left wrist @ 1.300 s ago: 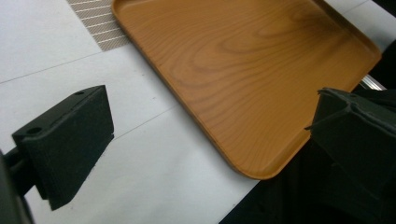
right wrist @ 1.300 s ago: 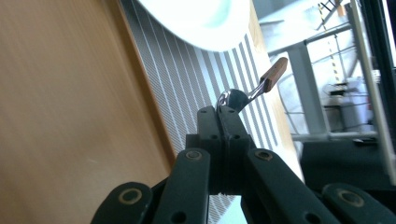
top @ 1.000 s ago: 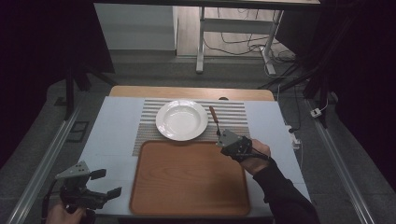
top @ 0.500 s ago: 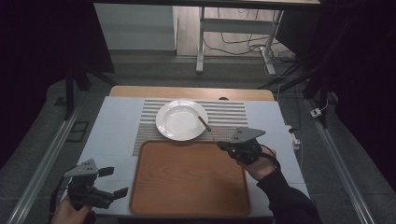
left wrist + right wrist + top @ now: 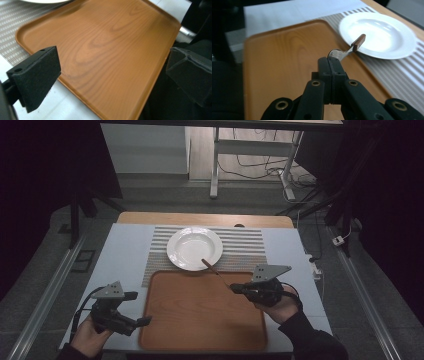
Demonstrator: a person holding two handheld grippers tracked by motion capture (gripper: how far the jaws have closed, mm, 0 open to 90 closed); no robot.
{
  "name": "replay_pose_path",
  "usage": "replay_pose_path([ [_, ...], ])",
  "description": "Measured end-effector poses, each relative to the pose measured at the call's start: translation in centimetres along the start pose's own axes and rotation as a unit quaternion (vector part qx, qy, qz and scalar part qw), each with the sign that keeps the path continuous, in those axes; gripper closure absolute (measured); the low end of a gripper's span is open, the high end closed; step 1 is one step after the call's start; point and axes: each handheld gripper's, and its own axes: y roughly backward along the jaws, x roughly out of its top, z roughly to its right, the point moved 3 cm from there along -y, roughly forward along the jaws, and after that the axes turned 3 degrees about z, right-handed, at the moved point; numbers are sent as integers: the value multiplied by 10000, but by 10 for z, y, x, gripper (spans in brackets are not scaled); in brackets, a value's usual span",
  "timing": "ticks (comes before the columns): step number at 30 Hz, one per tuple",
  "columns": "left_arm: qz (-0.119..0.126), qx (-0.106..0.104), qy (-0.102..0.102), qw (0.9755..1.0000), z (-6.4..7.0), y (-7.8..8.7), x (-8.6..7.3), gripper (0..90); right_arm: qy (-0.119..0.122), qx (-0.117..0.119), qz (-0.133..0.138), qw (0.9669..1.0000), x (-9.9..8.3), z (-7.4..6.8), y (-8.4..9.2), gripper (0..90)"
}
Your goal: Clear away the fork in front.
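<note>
A metal spoon with a brown handle (image 5: 214, 268) is gripped by its bowl end in my right gripper (image 5: 234, 289), which is shut on it. The handle slants toward the near rim of the white plate (image 5: 192, 247). In the right gripper view the spoon (image 5: 349, 49) sticks out beyond the shut jaws of the right gripper (image 5: 331, 62), over the edge of the wooden tray (image 5: 282, 62), with the plate (image 5: 384, 35) behind. My left gripper (image 5: 137, 308) is open at the tray's (image 5: 200, 315) front left corner. In the left gripper view the left gripper (image 5: 112, 72) has nothing but tray (image 5: 120, 30) between its jaws.
A striped mat (image 5: 245, 250) lies under the plate, on a white table cover (image 5: 122, 255). The wooden table edge (image 5: 150, 217) runs along the far side. Metal rails (image 5: 45, 295) flank the table, and desk legs with cables (image 5: 250, 165) stand beyond it.
My right gripper has drawn back toward the tray and turned, so the spoon handle now points left toward the plate's near rim. My left gripper has moved right, up to the tray's corner.
</note>
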Motion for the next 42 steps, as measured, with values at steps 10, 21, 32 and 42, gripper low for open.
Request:
replay_pose_path([
  [10, -289, -106, -680, 9972, 1, -30, 26, 0, -161, 794, 192, 9965, -5, -21, 4, 899],
  [21, -750, -787, -1634, 9806, 10, -75, 50, 0, -69, 1742, 195, 9845, -4, -43, 1, 899],
  [32, -1038, -1418, -2669, 9476, 29, -97, 60, 375, 239, 2261, 76, 9738, -2, -57, -2, 899],
  [42, -1471, -1889, -3184, 9172, 43, -102, 54, 728, 477, 2562, 14, 9654, -3, -63, -2, 899],
])
